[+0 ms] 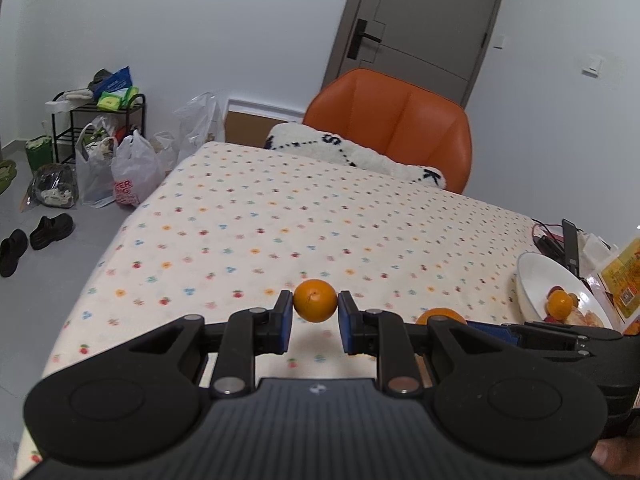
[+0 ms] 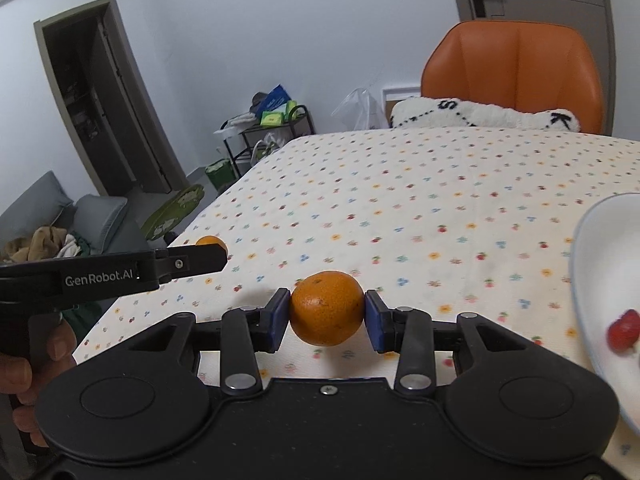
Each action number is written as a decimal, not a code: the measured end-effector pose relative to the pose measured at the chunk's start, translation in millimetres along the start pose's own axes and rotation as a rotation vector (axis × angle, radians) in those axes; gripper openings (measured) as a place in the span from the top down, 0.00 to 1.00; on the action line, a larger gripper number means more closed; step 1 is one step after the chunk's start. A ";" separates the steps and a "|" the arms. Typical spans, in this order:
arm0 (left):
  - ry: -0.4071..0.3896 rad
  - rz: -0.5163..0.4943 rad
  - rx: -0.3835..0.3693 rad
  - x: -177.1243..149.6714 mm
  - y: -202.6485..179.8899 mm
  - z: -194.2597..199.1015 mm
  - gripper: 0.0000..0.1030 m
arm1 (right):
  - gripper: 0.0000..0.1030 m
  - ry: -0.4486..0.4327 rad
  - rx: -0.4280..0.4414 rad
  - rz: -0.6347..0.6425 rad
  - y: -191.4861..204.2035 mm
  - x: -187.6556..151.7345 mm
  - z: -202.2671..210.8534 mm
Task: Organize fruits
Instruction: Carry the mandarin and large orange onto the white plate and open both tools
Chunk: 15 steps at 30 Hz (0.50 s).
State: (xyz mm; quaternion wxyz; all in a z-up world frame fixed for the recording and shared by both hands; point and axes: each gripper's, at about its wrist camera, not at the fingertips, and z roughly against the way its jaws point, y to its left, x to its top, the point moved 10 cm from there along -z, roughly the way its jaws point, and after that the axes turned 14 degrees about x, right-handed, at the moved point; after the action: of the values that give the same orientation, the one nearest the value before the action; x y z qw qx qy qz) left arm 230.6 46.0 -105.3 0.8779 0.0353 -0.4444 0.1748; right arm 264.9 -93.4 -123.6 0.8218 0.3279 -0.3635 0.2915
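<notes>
A: Orange peel is pinched on both sides by the blue pads point(image 1: 285, 322) of the left gripper point(image 1: 315, 320); a small mandarin point(image 1: 315, 300) is held between the fingertips, raised above the floral tablecloth point(image 1: 248, 216).

B: Noted. A larger mandarin point(image 2: 327, 308) is clamped likewise between the fingers of the right gripper point(image 2: 327, 320), its shadow cast on the cloth beneath.

A: A white bowl point(image 2: 588, 240) is recorded just right of the right fingers; a strawberry point(image 2: 623, 330) is seen inside it.

B: From the left wrist, another mandarin point(image 1: 559, 305) and further fruit are seen in that bowl, well right of the left fingers. An orange chair point(image 1: 394, 128) is observed beyond both fingertips.
</notes>
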 end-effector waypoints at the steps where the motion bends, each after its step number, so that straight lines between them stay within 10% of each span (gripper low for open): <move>1: -0.002 -0.005 -0.004 0.1 -3.9 0.6 0.78 | 0.63 -0.006 -0.005 -0.002 -2.5 0.7 3.9; 15: -0.023 -0.079 -0.071 2.2 -71.7 9.6 0.78 | 0.63 -0.094 -0.073 -0.028 -38.5 7.6 61.7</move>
State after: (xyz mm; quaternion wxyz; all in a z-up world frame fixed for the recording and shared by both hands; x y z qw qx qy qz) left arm 248.6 -22.7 -91.1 0.8797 0.0234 -0.4586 0.1238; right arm 271.9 -161.6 -98.1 0.8192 0.3161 -0.4075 0.2508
